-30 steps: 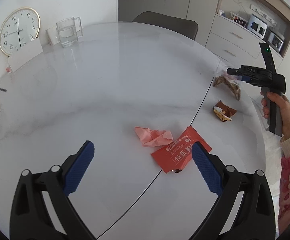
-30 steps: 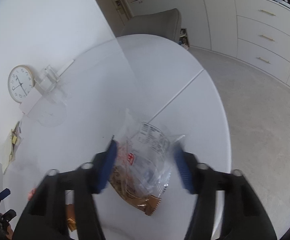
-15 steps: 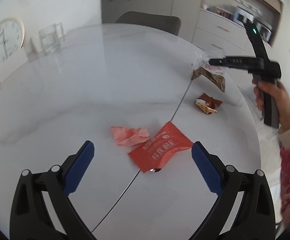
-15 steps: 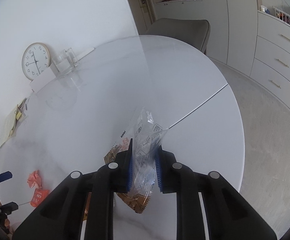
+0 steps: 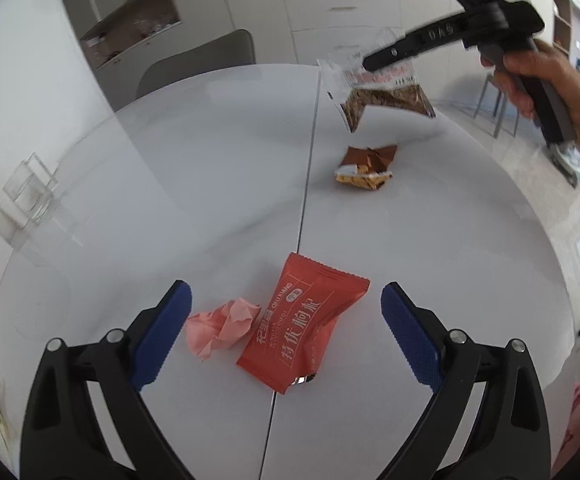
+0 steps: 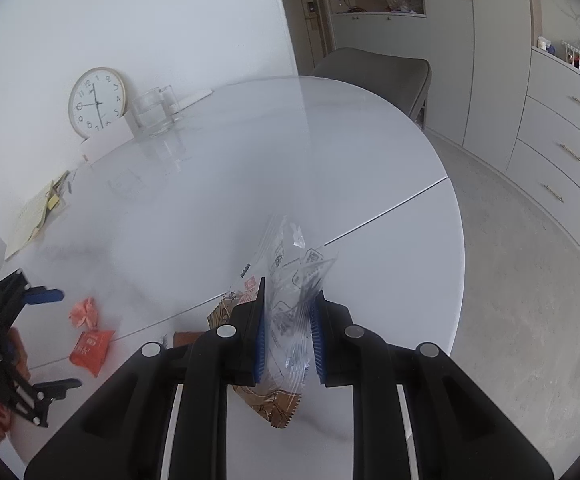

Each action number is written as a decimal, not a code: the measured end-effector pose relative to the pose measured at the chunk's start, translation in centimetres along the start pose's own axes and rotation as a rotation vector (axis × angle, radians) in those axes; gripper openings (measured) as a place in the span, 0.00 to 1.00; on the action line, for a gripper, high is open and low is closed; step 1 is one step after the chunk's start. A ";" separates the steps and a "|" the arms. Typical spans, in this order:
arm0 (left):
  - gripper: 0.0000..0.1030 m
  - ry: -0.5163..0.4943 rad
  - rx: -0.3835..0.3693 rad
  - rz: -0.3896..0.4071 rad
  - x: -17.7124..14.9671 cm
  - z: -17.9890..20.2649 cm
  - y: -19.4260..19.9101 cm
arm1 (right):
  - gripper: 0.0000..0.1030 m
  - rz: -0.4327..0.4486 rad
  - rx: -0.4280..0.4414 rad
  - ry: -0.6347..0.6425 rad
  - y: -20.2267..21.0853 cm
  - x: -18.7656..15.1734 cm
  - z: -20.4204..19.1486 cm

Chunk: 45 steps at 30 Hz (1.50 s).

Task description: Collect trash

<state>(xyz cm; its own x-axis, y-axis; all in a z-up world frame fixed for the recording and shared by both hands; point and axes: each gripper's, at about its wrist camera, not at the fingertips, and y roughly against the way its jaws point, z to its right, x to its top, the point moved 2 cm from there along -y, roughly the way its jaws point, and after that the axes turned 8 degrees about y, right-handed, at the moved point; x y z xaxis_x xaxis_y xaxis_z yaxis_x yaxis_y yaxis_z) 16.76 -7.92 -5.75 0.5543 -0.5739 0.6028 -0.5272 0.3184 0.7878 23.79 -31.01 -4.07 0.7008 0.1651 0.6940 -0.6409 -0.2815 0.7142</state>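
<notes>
My left gripper [image 5: 286,304] is open and hovers over a red snack packet [image 5: 303,328] and a crumpled pink tissue [image 5: 224,326] on the white table [image 5: 210,184]. Both lie between its fingertips. My right gripper [image 6: 289,334] is shut on a clear and brown snack bag [image 6: 290,292] and holds it above the table; the bag also shows in the left wrist view [image 5: 381,94]. A brown and gold wrapper [image 5: 365,166] lies on the table below that bag. The packet [image 6: 90,348] and tissue [image 6: 85,312] also show in the right wrist view.
A glass jug [image 6: 152,114], a round clock [image 6: 96,102] and a white card stand at the table's far side by the wall. Papers [image 6: 38,216] lie at the left edge. A grey chair [image 6: 373,76] stands behind the table, with cabinets [image 6: 561,140] beyond.
My right gripper closed on the snack bag and lifted it off the table. My left gripper moved closer to the red packet and the tissue, still open.
</notes>
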 end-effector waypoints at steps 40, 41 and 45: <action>0.44 1.002 0.113 -0.321 0.0 -7.6 -4.4 | 0.19 0.073 0.088 0.099 6.4 -1.5 -4.1; 0.43 1.010 0.114 -0.330 0.2 -7.3 -4.5 | 0.19 0.076 0.088 0.094 6.6 -1.7 -3.8; 0.41 0.987 0.119 -0.328 1.2 -6.6 -4.6 | 0.19 0.088 0.092 0.082 7.2 -2.1 -3.5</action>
<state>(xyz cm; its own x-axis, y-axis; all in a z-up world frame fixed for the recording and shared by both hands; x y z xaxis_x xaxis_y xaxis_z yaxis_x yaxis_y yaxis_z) 24.07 -5.11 -7.86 0.9329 0.2695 0.2390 -0.2862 0.1516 0.9461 16.56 -30.06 -0.08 0.6127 0.2116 0.7615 -0.6646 -0.3834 0.6413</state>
